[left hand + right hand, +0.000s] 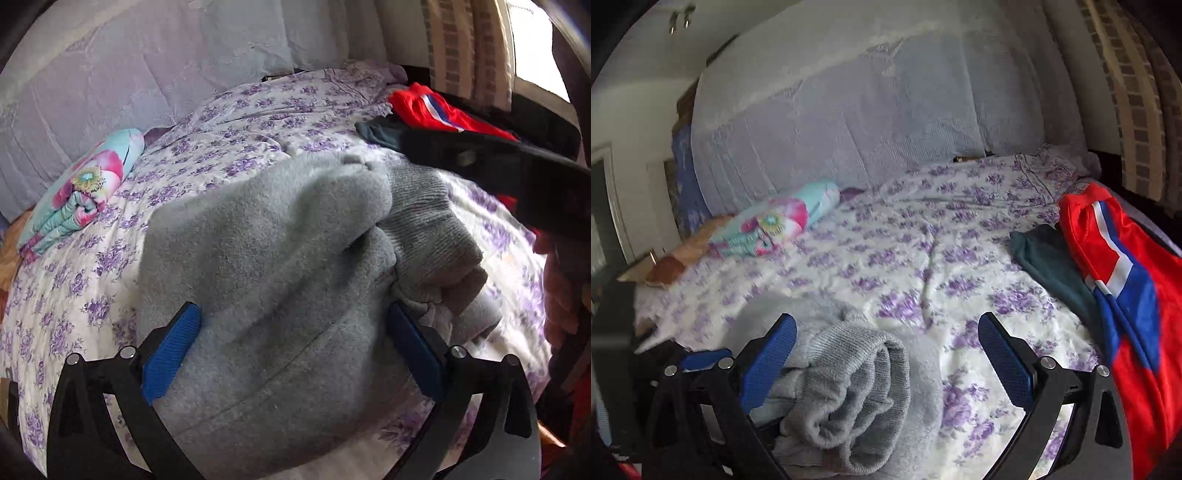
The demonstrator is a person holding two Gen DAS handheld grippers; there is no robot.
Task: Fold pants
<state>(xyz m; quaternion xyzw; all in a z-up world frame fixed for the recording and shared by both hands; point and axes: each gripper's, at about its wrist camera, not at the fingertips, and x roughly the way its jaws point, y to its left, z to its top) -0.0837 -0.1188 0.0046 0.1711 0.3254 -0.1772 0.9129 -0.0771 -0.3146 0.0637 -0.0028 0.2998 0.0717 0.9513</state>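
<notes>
The grey fleece pants (266, 266) lie bunched on the floral bedspread (229, 122), their ribbed cuffs (424, 236) rolled up at the right. My left gripper (293, 325) is open, its blue pads (171, 354) straddling the grey bulk without pinching it. In the right wrist view the pants (849, 398) lie at the lower left with a ribbed cuff (860, 365) curled on top. My right gripper (886, 339) is open above the cuff and bedspread (960, 266), holding nothing. The right gripper's black body (517, 166) crosses the upper right of the left wrist view.
A red, white and blue garment (1123, 280) and a dark green one (1052, 266) lie at the bed's right side. A folded floral cloth (775, 221) lies at the far left. A padded lilac headboard (868, 122) stands behind. A curtain (1126, 92) hangs at right.
</notes>
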